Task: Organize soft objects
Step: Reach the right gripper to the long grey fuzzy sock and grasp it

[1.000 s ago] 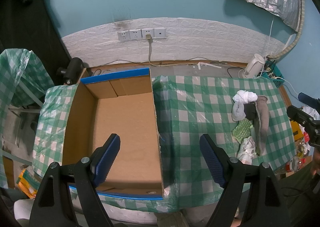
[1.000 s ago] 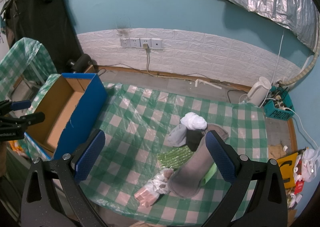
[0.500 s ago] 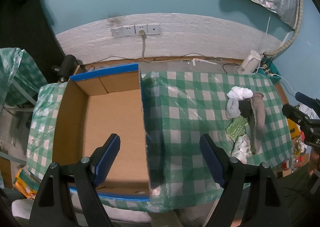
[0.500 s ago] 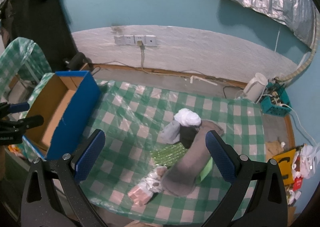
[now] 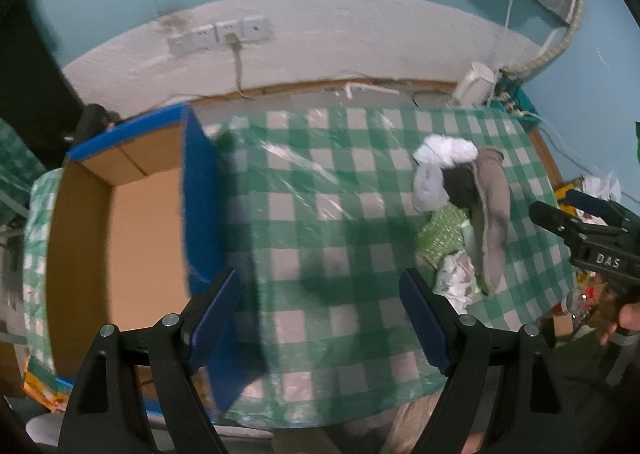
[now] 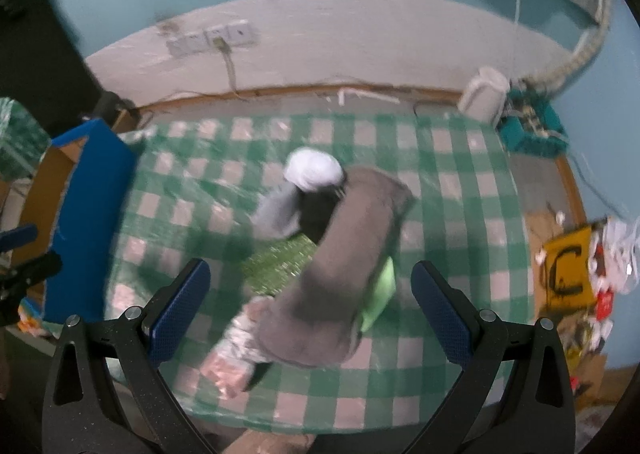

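A pile of soft things lies on the green checked tablecloth (image 6: 452, 182): a long grey-brown cloth (image 6: 340, 278), a white bundle (image 6: 314, 172), a light grey piece (image 6: 276, 210), a black piece (image 6: 318, 210), a sparkly green piece (image 6: 280, 264), a lime green piece (image 6: 378, 296) and a crinkly pale packet (image 6: 232, 350). My right gripper (image 6: 310, 308) is open and empty, above the pile's near end. My left gripper (image 5: 320, 318) is open and empty over the cloth, between the pile (image 5: 464, 210) and an open cardboard box with blue sides (image 5: 136, 238).
The box (image 6: 86, 214) sits at the table's left end. A white kettle (image 6: 484, 94) and a teal basket (image 6: 532, 130) stand on the floor by the wall, behind the table. Yellow and red clutter (image 6: 568, 274) lies off the right edge. Wall sockets (image 5: 220, 32) are behind.
Both grippers have moved right and forward. The left view now shows the box further left and the pile closer. The right gripper has come nearer to the pile. Both stay open.
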Motion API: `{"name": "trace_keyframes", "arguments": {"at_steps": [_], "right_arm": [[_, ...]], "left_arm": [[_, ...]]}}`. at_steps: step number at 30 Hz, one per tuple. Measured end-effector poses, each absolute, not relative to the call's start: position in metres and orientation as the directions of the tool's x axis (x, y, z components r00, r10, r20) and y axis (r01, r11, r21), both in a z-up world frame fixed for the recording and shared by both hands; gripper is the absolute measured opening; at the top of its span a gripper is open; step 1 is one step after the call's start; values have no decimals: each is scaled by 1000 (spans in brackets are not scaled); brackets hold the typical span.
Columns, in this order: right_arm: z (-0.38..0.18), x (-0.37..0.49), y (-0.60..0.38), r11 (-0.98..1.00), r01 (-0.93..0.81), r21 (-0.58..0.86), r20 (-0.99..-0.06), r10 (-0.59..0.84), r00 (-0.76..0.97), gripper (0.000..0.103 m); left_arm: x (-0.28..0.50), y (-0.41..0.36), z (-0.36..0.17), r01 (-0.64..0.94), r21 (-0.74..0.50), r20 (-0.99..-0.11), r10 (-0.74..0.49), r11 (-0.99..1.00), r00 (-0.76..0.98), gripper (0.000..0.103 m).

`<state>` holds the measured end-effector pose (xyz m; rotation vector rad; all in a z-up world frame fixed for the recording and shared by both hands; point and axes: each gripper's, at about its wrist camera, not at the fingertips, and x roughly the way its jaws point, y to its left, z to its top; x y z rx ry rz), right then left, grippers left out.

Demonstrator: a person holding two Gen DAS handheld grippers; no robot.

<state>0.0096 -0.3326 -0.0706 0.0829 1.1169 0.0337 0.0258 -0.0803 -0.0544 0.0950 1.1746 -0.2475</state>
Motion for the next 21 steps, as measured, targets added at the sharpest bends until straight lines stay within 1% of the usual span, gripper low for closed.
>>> {"name": "trace_keyframes", "arguments": {"at_steps": [8, 17, 19, 21], "right_arm": [[-106, 17, -346, 994, 77, 81, -936, 49, 350, 100], [-147, 36, -342, 995, 99, -14, -958, -41, 283, 100], [-155, 39, -343, 995, 102, 0, -963, -27, 268, 97], [-160, 40, -343, 994, 106, 15, -966, -12, 257, 97]], "left_arm": [[37, -116, -91, 288, -33, -952, -118, 957, 281, 83], [49, -151, -124, 351, 7, -967, -83, 936, 240, 83], [52, -156, -131, 360, -3, -972, -87, 933, 217, 83], [52, -159, -136, 367, -4, -975, -86, 930, 207, 83]]}}
